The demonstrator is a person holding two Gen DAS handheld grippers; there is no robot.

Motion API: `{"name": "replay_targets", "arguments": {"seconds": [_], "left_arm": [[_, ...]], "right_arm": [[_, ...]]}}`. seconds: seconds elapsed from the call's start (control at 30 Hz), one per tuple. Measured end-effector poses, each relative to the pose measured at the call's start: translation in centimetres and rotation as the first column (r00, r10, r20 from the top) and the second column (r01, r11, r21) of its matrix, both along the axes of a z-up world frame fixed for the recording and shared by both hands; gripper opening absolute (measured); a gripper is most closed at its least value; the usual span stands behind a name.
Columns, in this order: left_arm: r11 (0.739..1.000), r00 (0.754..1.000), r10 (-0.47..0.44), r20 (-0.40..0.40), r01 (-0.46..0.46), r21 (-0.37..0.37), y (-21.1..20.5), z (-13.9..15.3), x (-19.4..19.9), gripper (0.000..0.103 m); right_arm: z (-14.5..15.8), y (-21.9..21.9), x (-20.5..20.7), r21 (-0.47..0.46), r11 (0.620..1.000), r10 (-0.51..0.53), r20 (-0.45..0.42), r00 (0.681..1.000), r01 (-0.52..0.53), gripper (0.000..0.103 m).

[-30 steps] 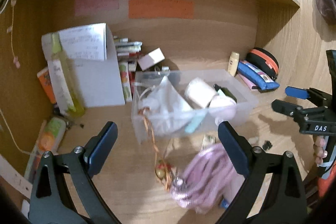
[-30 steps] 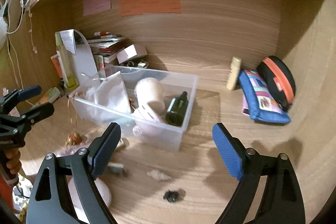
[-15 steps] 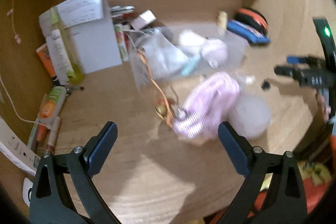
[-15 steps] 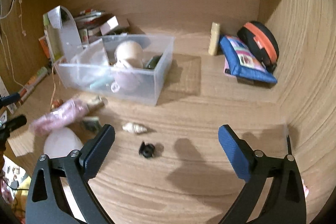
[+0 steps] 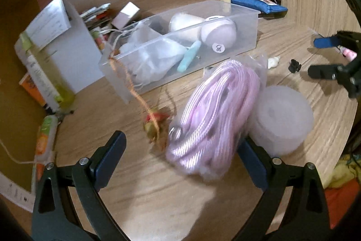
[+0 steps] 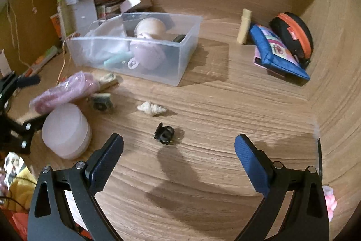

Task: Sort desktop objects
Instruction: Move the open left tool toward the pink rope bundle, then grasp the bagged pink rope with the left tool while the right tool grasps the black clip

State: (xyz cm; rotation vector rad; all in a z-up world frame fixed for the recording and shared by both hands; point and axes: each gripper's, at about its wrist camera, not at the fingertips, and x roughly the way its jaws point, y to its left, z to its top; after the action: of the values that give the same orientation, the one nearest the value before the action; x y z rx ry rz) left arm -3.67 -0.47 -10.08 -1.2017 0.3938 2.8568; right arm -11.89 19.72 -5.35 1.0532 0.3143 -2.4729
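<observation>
A pink coiled rope in a clear bag (image 5: 216,114) lies on the wooden desk, its near end between the fingers of my open left gripper (image 5: 180,157) and close to the right finger (image 5: 250,164). A frosted white round tub (image 5: 282,119) stands against the bag's right side. Behind them is a clear plastic bin (image 5: 250,22) that holds several items. My right gripper (image 6: 178,162) stands wide open just in front of a small black clip (image 6: 164,133), nothing between its fingers. A pale seashell (image 6: 151,108) lies beyond the clip. The bag (image 6: 65,89) and tub (image 6: 66,130) show at the left.
A blue pouch (image 6: 277,49), a black and orange case (image 6: 293,33) and a cream tube (image 6: 243,26) sit in the back right corner. A white paper stand (image 5: 67,53), books and tubes crowd the left. An orange cord with a charm (image 5: 153,121) trails from the bin. Two small stamps (image 6: 101,103) lie near the bag.
Both grippers have come down closer to the desk. The pink bag now reaches between the left fingers, and the black clip sits nearer the right gripper, whose fingers have spread a little.
</observation>
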Motion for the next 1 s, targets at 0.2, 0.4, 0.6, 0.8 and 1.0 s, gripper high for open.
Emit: {"name": "replay_targets", "arguments": {"seconds": [0.2, 0.4, 0.6, 0.8, 1.0], "left_arm": [[1.0, 1.0, -0.024, 0.007, 0.024, 0.013, 0.5, 0.1, -1.6, 0.098], [0.994, 0.997, -0.075, -0.002, 0.075, -0.081, 1.8, -0.2, -2.1, 0.097], [0.99, 0.991, -0.132, -0.013, 0.131, -0.047, 2.1, 0.3, -2.7, 0.049], [0.993, 0.993, -0.112, -0.032, 0.113, 0.037, 1.2, 0.7, -3.4, 0.028], [0.981, 0.996, -0.081, -0.044, 0.088, 0.175, -0.5, 1.7, -3.9, 0.022]], "right_arm": [[-0.3, -0.1, -0.7, 0.003, 1.0, 0.031, 0.029, 0.999, -0.031, 0.072], [-0.7, -1.8, -0.5, 0.062, 0.994, 0.093, 0.03, 0.995, -0.094, 0.048], [-1.4, -2.9, -0.4, 0.057, 0.988, 0.138, 0.057, 0.989, -0.141, 0.039], [-1.8, -2.6, -1.1, 0.033, 0.991, 0.123, 0.092, 0.988, -0.126, 0.026], [-1.6, -2.7, -1.7, 0.031, 0.993, 0.108, 0.103, 0.989, -0.111, 0.019]]}}
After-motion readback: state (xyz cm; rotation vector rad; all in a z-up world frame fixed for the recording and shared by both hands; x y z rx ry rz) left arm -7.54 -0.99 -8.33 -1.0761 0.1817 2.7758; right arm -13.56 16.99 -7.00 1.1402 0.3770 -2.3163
